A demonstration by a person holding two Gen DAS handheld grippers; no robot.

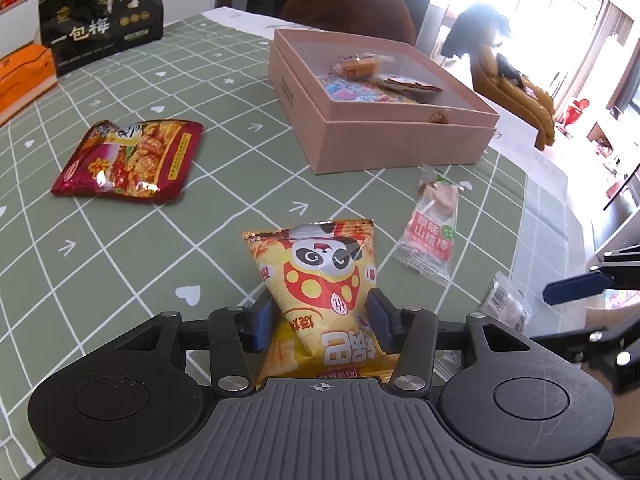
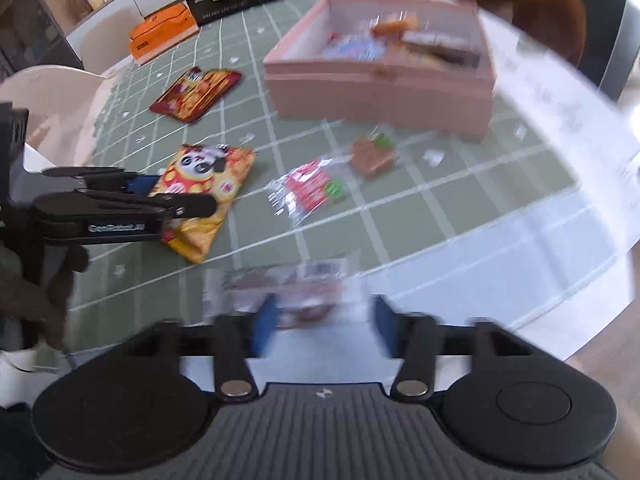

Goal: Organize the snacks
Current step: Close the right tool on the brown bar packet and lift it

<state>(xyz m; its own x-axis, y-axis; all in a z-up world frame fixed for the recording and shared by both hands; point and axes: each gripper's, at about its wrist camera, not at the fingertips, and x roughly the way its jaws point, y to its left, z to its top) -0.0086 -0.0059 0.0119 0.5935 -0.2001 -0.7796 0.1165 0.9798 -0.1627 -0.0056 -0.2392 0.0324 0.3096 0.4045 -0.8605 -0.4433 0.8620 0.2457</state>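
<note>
My left gripper point(image 1: 322, 322) is shut on a yellow panda snack bag point(image 1: 320, 276), its pads pinching the bag's lower half; the bag also shows in the right wrist view point(image 2: 204, 192) with the left gripper point(image 2: 168, 200) on it. My right gripper point(image 2: 324, 326) is open just above a clear-wrapped snack point(image 2: 288, 286) near the table's front edge, its jaws on either side of it; the view is blurred. That snack shows in the left wrist view point(image 1: 506, 302). The pink box point(image 1: 400, 144) holds several snacks at the back.
A red snack pouch point(image 1: 128, 156) lies left of the pink box. A red-and-clear hawthorn stick pack point(image 1: 434, 226) lies in front of the box. A black plum bag point(image 1: 102, 18) and an orange box point(image 1: 24, 76) stand at the far left. A chair point(image 2: 52, 96) is beside the table.
</note>
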